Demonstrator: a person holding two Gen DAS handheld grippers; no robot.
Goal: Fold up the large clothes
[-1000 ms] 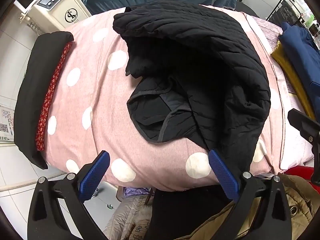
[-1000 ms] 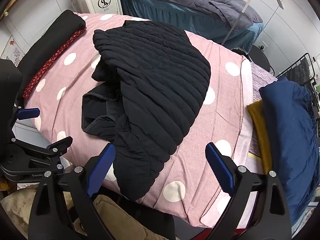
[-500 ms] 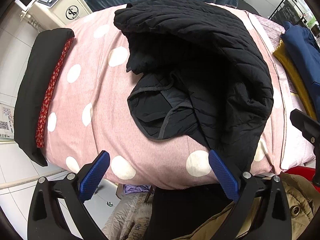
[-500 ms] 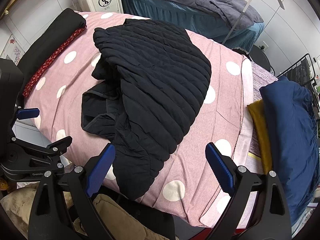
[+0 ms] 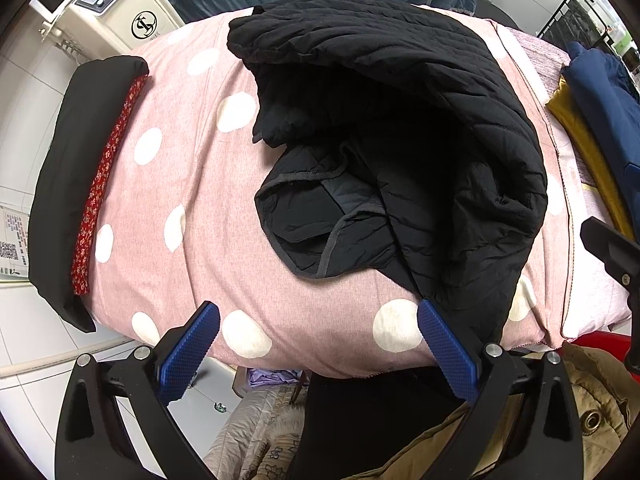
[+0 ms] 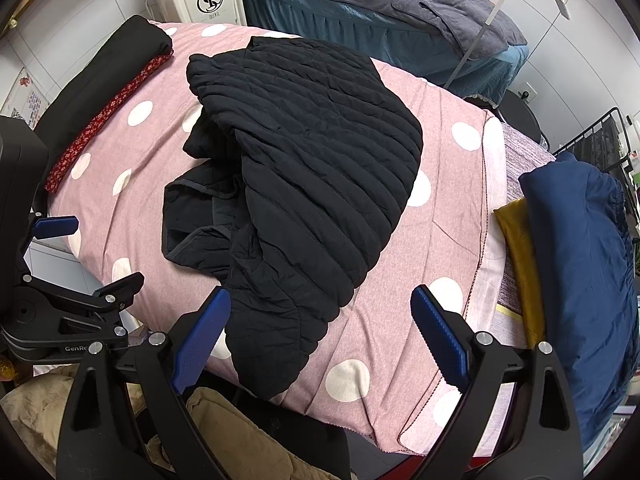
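**On the pink polka-dot bed: one quilted jacket, unfolded**

Across a tiled room, a bed under a pink sheet with white dots carries a folded black cloth with red floral trim at its left end and folded navy and mustard garments at its right. Behind stands a white machine with a round logo and a grey-covered bed. A black quilted jacket lies crumpled mid-sheet, hem drooping over the near edge. Left gripper and right gripper hover just before that edge, jaws spread wide, holding nothing.
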